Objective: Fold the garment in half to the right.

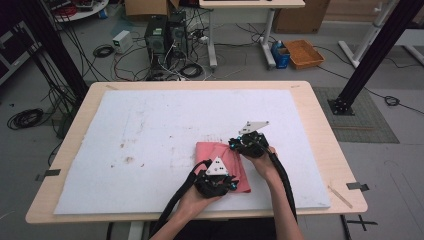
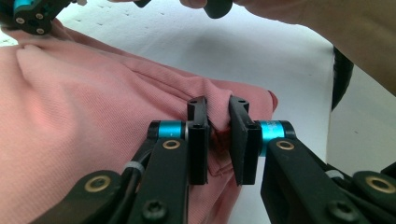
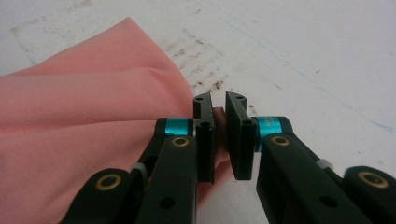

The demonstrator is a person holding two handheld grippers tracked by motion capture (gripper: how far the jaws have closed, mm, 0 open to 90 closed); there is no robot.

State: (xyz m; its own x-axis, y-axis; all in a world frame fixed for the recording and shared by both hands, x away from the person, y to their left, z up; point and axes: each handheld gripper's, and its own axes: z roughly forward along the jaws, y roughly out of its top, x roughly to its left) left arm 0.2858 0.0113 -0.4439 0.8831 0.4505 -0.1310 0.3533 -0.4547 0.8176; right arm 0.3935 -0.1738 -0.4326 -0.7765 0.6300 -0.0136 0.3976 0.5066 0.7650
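Cloth: pink cloth point(image 1: 220, 159), folded small, lies low and right of centre in the high view, on the white mat point(image 1: 150, 130) near the counter's point(image 1: 320, 130) front edge.
Left grip: left gripper point(image 2: 218, 135) at the cloth's near corner; its fingers point(image 2: 198, 140) stand close together with a pinched ridge of fabric bunched between them, clamped on it as far as I can judge.
Right grip: right gripper point(image 3: 218, 135) at the cloth's far right corner; a thin edge of pink sits between its nearly closed fingers point(image 3: 204, 140), so it looks clamped too, though only by a sliver.
Risk, right side: that bite is shallow, right at the hem; a pull or lift could drag the edge out and let the fold fall open.
Risk, left side: the fabric is bunched rather than flat, so several layers may be caught unevenly; tugging could skew the fold or leave a crease.
Risk, both hands: if they draw apart out of step, the cloth would twist between them.
Near edge: little mat left toward the bottom of the frame.
Right edge: bare wood close by, then the drop.
Open room: wide stained mat to the left and toward the top of the frame.
Beyond: cables point(image 1: 175, 65) and an orange tray point(image 1: 303, 53) on the floor, well apart.
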